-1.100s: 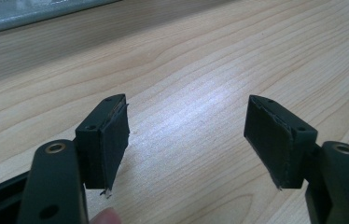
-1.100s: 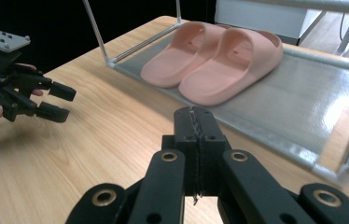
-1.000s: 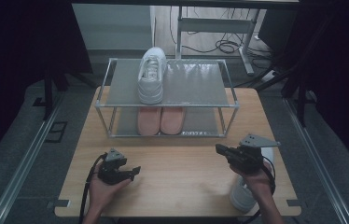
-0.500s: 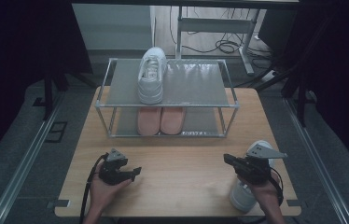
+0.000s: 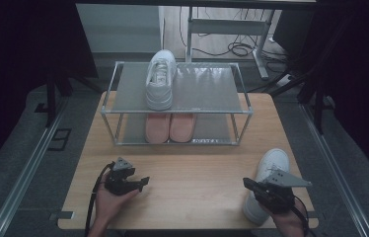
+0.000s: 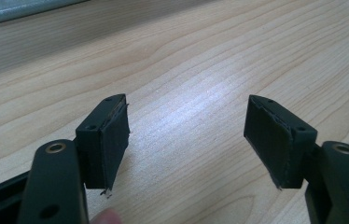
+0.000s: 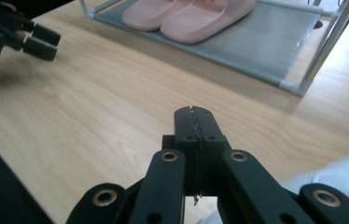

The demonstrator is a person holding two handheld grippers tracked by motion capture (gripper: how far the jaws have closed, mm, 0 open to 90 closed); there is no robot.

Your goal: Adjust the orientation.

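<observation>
A white sneaker lies on the top shelf of a metal shoe rack. A pair of pink slippers sits on its lower shelf. A second white sneaker lies on the wooden table at the right. My right gripper hovers over that sneaker's near end, its jaws shut with nothing between them. My left gripper rests low over the table at the near left, jaws open and empty.
The rack stands at the far middle of the wooden table. In the right gripper view the left gripper shows at the upper left. Cables lie on the floor beyond the table, and dark curtains hang on both sides.
My right gripper has moved toward the near edge and a little lower, over the near end of the sneaker on the table. The left gripper has stayed put.
</observation>
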